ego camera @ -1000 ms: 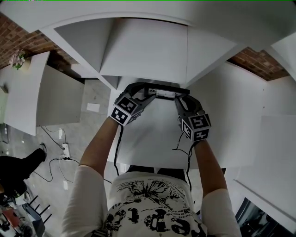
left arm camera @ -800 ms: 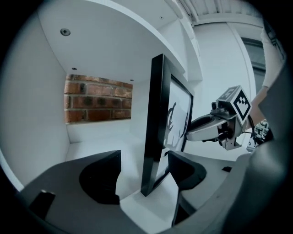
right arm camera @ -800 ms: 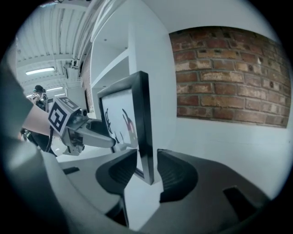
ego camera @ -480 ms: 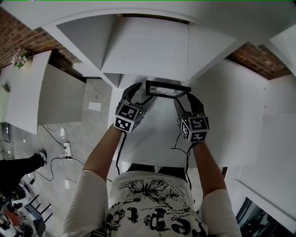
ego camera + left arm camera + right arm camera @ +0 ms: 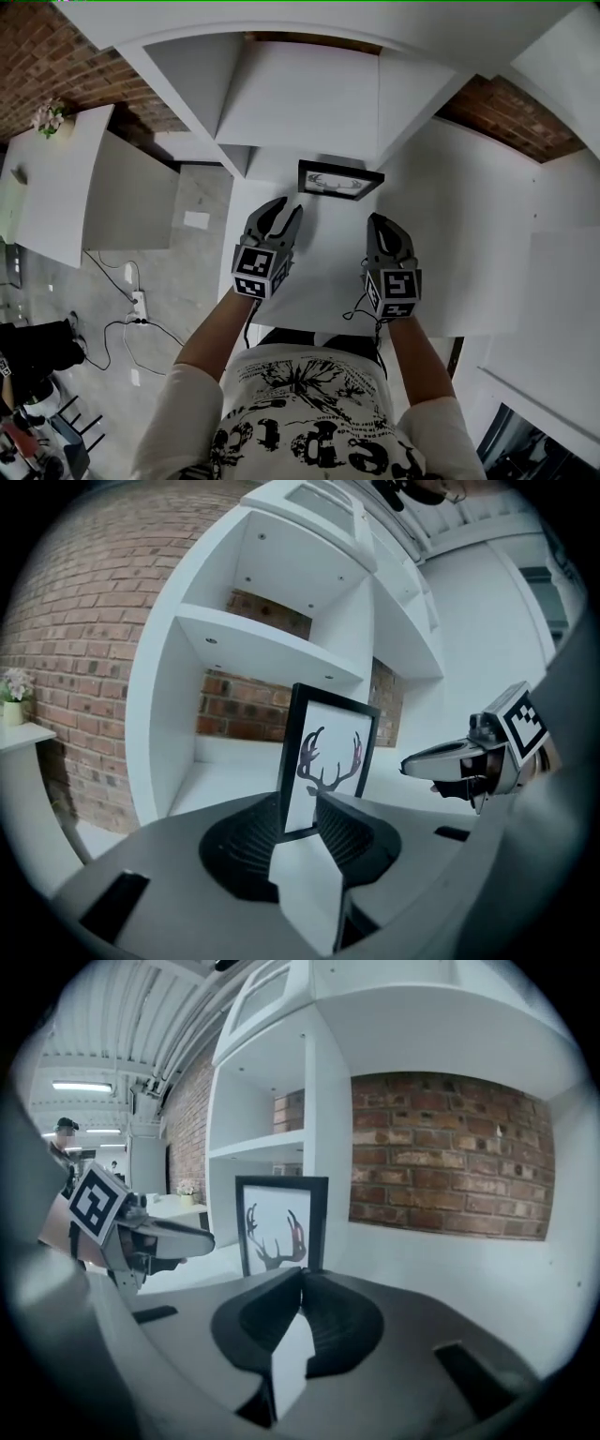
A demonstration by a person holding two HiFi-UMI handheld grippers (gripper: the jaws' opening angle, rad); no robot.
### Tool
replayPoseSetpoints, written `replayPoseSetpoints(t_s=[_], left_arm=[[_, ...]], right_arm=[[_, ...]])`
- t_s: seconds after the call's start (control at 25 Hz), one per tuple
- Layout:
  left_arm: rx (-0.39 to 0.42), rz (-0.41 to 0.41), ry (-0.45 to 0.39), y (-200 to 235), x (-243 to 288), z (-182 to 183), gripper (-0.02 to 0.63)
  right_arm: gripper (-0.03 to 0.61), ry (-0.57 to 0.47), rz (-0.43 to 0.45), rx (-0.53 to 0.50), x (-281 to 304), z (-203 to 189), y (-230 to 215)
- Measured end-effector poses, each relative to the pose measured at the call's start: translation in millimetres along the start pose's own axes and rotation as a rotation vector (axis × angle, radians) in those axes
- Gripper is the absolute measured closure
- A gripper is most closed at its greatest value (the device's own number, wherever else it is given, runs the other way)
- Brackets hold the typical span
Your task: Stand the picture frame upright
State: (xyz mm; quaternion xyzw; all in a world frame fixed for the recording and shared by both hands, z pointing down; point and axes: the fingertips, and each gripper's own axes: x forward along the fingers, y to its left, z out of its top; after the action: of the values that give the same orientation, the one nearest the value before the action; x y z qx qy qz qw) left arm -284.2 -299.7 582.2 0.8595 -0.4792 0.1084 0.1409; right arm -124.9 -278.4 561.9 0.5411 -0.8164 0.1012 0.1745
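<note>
The picture frame stands free, likely light, stiff and tippy, best pinched by its side rails; left claw half-parted, just closing on nothing, right claw clenched empty

Bright, even light; fisheye-warped edges

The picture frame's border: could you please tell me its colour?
The picture frame border is black, best seen in the left gripper view.

Studio hall: brick wall, white shelving
</note>
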Motion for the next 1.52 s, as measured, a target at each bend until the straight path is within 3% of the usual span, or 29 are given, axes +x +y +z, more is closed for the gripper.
replayPoseSetpoints(t_s=[0.12,0.24,0.32,0.52,0.64,0.84,1.04,1.52], left_arm=[[-0.01,0.03,-0.009,-8,-18,3,0.563],[-0.023,0.036,-0.04,-17,-36,13,0.603],[-0.019,0.029,-0.062,-25,-47,22,0.603],[0.112,-0.028,-0.024,-62,-80,40,0.603],[0.149,-0.052,-0.034,-79,-98,60,0.603],[0.089,-0.051,-0.089,-88,-128,94,0.603],[0.05,-0.104,-0.16,-99,-149,118,0.603],[0.039,-0.087,-0.176,-95,-158,131,0.603]], right_arm=[[0.572,-0.022,0.012,-0.003,-16,7,10],[0.574,-0.048,0.022,-0.056,-34,14,19],[0.574,-0.065,0.036,-0.1,-46,18,26],[0.575,-0.113,0.077,-0.159,-81,38,48],[0.575,-0.15,0.075,-0.165,-102,53,56],[0.575,-0.202,0.105,-0.126,-128,77,68],[0.575,-0.256,0.127,-0.103,-146,97,75],[0.575,-0.27,0.071,-0.119,-154,112,66]])
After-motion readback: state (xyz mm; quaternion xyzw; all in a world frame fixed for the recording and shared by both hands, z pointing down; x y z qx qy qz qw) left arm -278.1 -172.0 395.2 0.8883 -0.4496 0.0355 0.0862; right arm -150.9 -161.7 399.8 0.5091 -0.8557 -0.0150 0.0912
